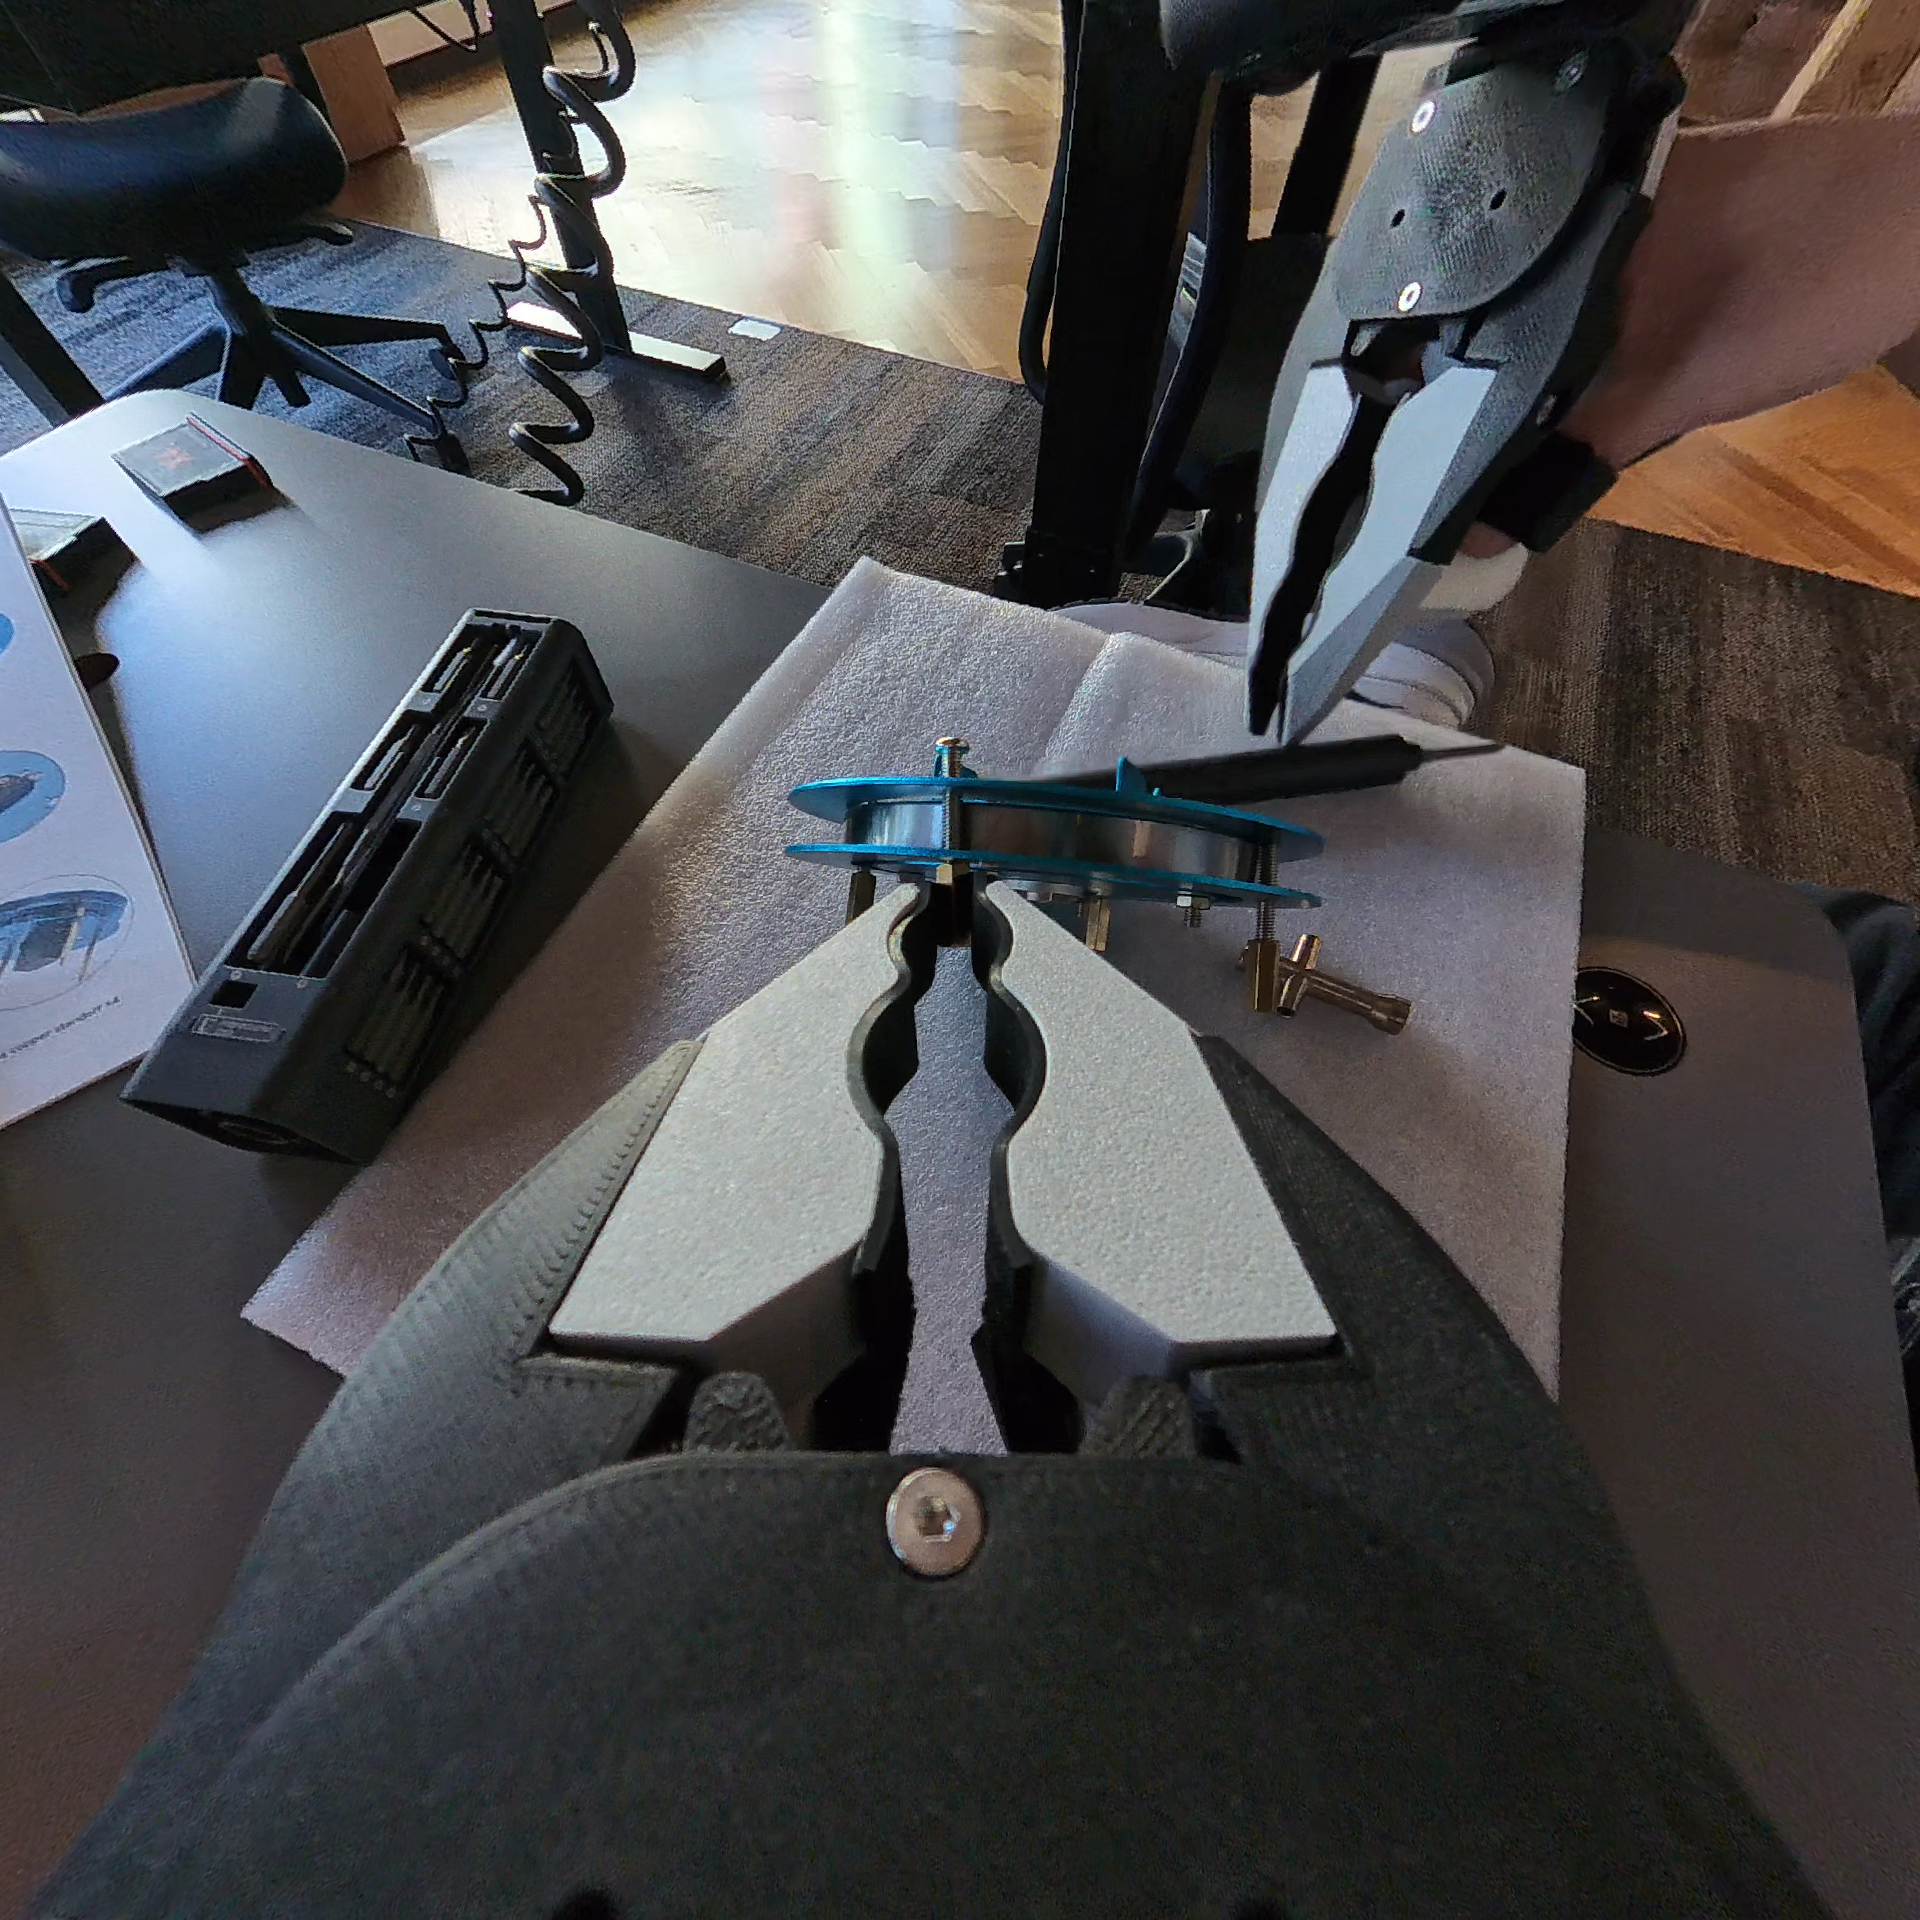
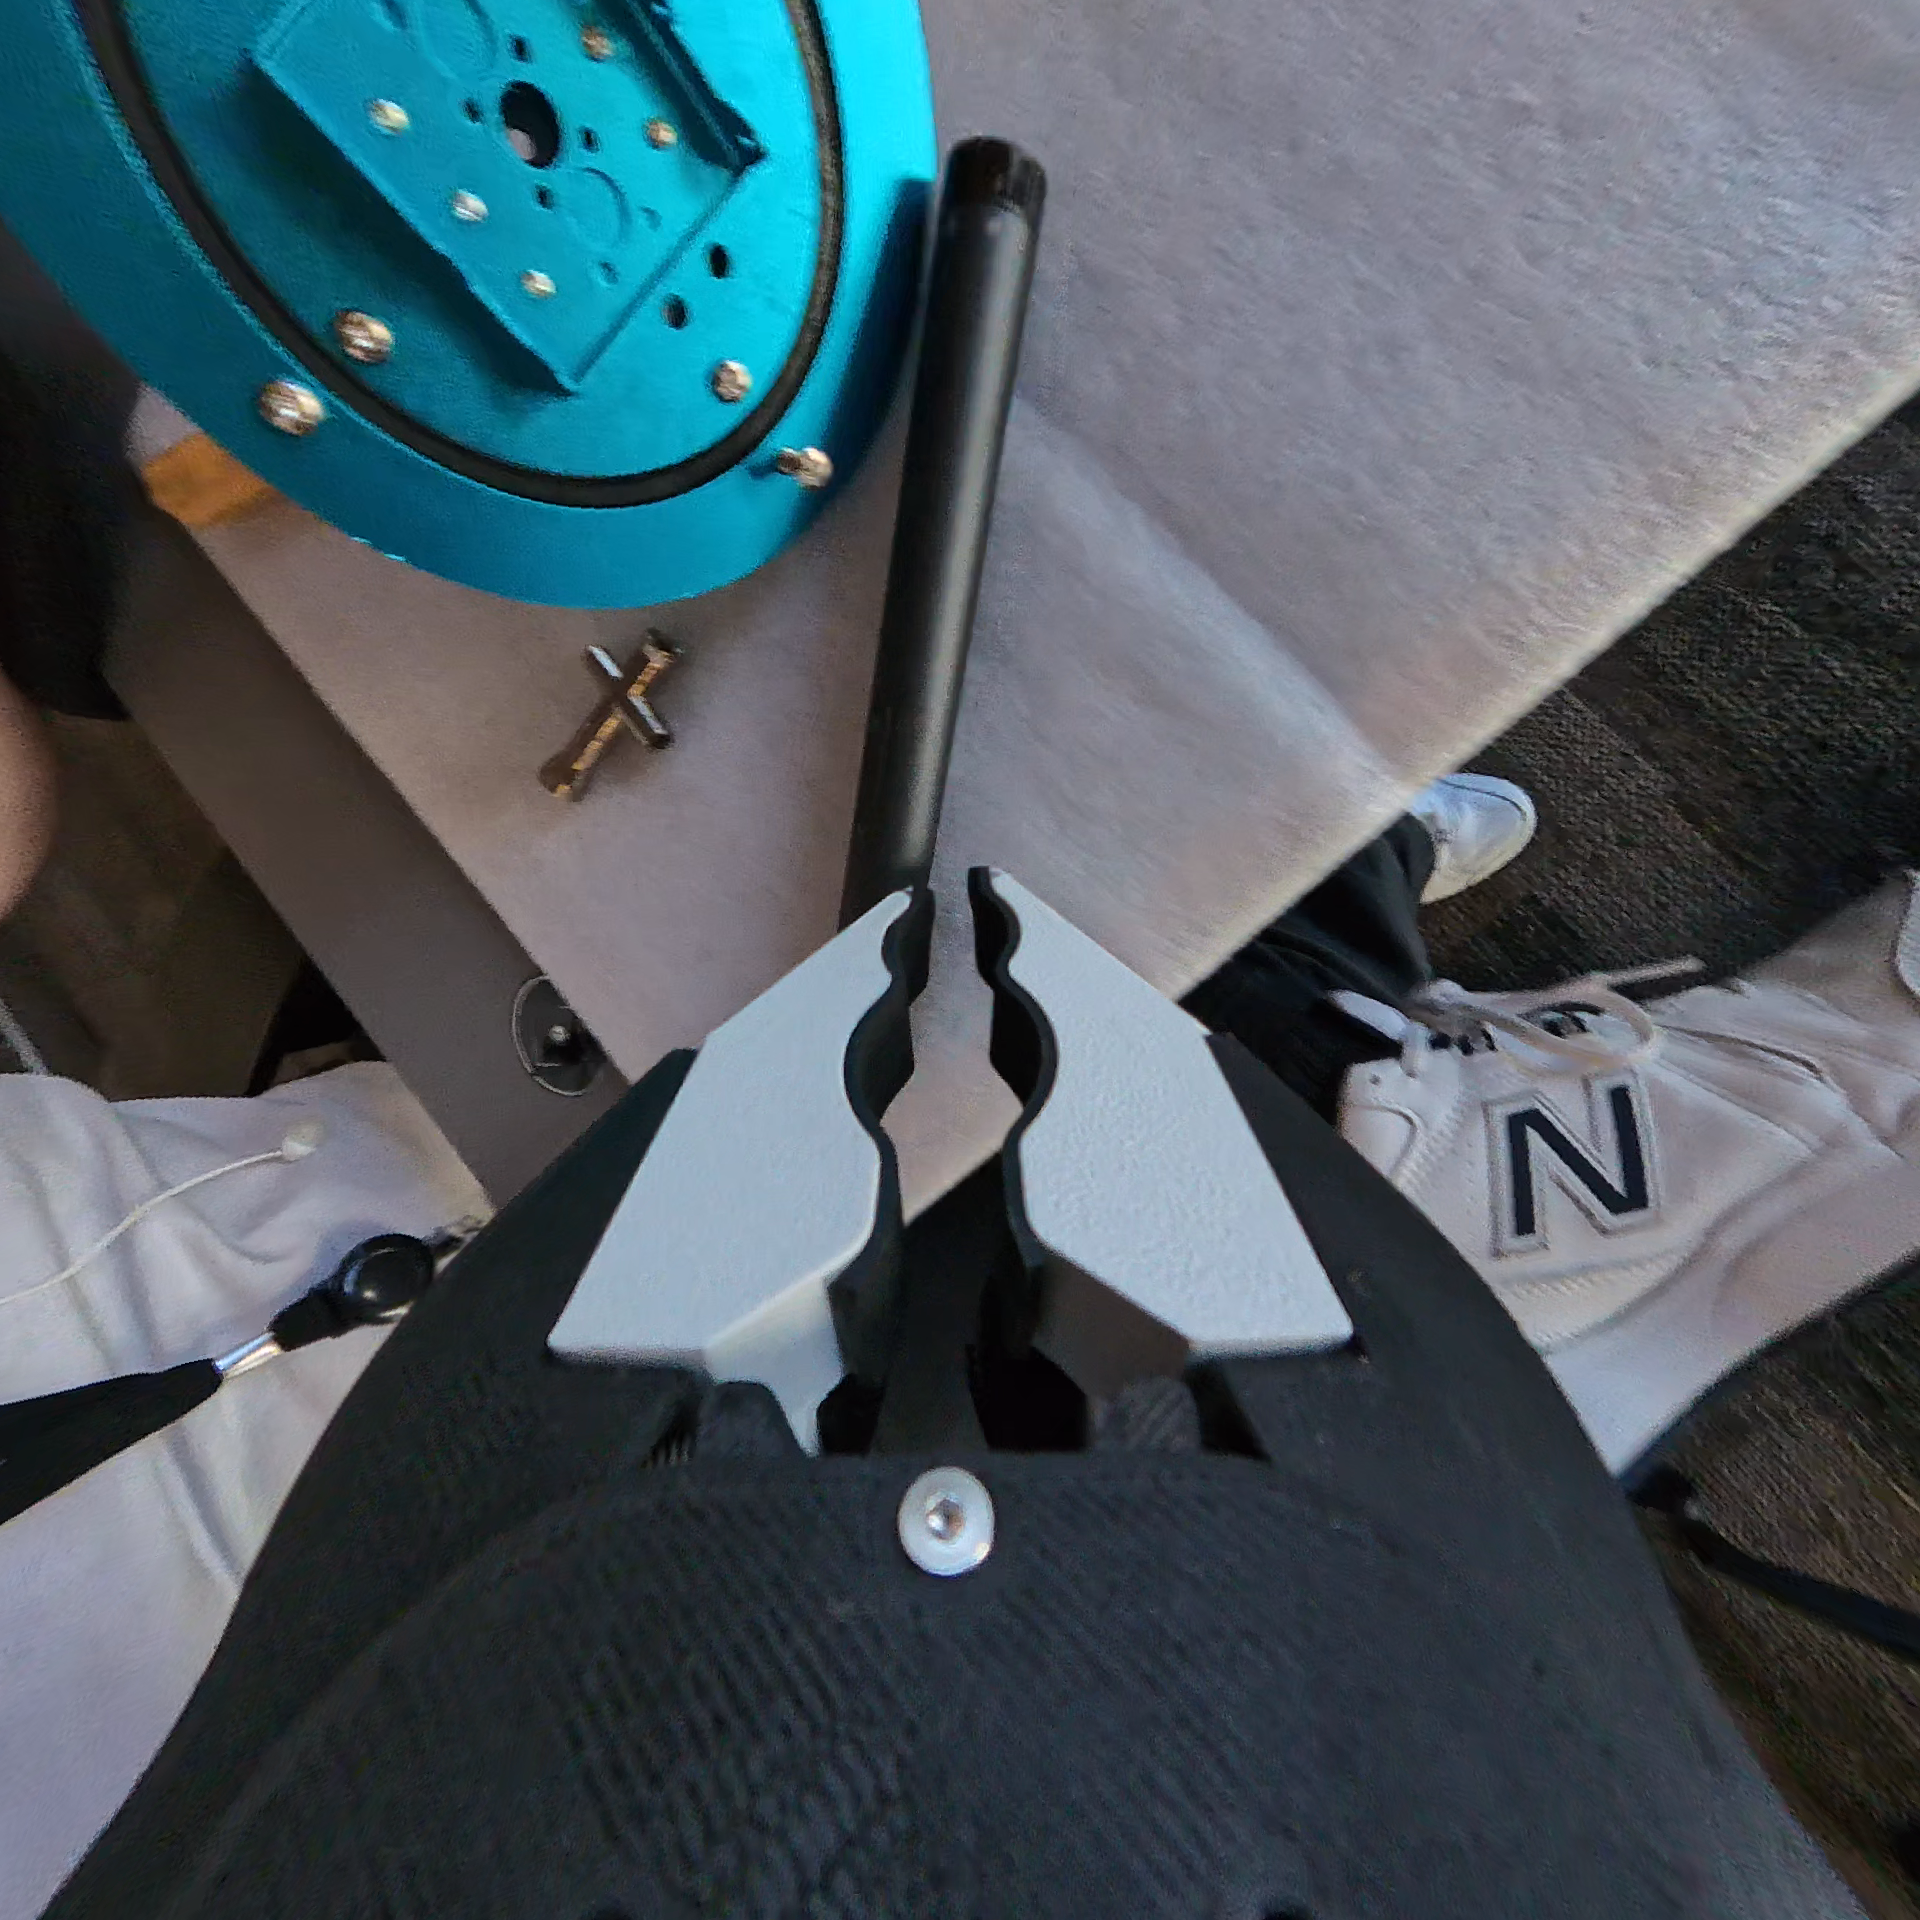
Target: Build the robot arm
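The blue disc stack (image 1: 1049,821) is set on a white foam sheet (image 1: 1403,935) on the dark table (image 1: 312,582). A brass post (image 1: 951,875) under it is pinched by the left gripper (image 1: 951,914). A black tool (image 2: 956,499) is lain beside the stack, under the right gripper (image 2: 948,883), whose jaws are nearly together. Whether the tool is gripped cannot be told. A small metal cross key (image 1: 1320,987) is seen nearby.

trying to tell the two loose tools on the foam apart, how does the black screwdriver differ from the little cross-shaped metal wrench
The black screwdriver is a long, straight matte black rod; the cross-shaped wrench is short, four-armed bare metal. The screwdriver sits between the right gripper fingers, near the blue disc assembly; the wrench lies free, with no gripper on it. The screwdriver is far longer than the wrench. Both are over the white foam sheet.
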